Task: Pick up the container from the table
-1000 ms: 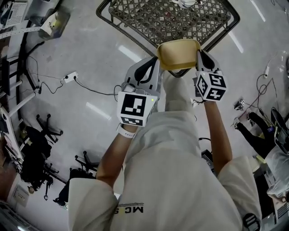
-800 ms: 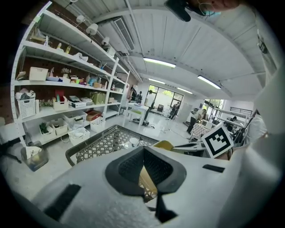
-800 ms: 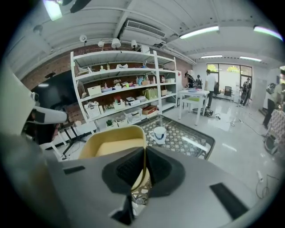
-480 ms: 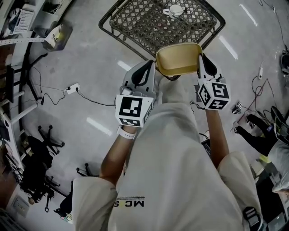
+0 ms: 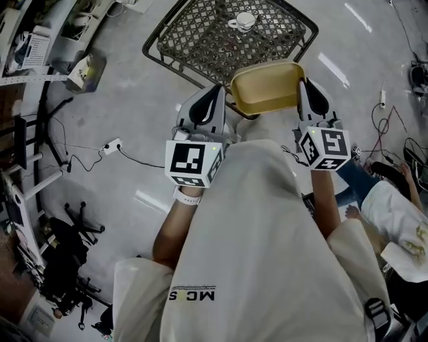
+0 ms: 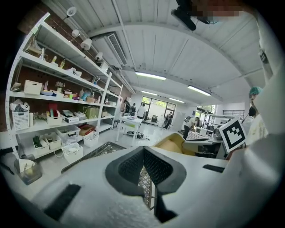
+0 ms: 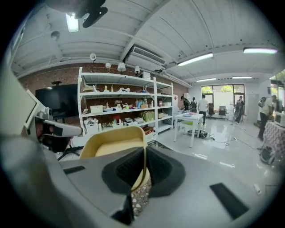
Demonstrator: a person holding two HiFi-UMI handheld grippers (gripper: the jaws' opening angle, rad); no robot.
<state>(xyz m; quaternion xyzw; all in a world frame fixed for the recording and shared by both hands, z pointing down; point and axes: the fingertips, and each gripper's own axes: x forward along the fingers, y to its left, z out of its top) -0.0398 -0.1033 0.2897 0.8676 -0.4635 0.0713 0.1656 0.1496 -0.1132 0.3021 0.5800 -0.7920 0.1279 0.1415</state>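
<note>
Container (image 5: 266, 87): yellow, open-top, empty; held over near edge of mesh tabletop (image 5: 194, 40).
R gripper (image 5: 309, 92): fingers clamped on container's right wall.
L gripper (image 5: 208, 101): fingers together, nothing betw.; just beside container's left wall.
White cup (image 5: 245, 21): on tabletop, beyond container.

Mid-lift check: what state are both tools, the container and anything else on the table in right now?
left tool: shut, nothing between its jaws, beside the container's left side.
right tool: shut on the container's right rim.
container: empty, open side up, held over the near edge of the table.
cup: upright on the table, apart from both tools.
</note>
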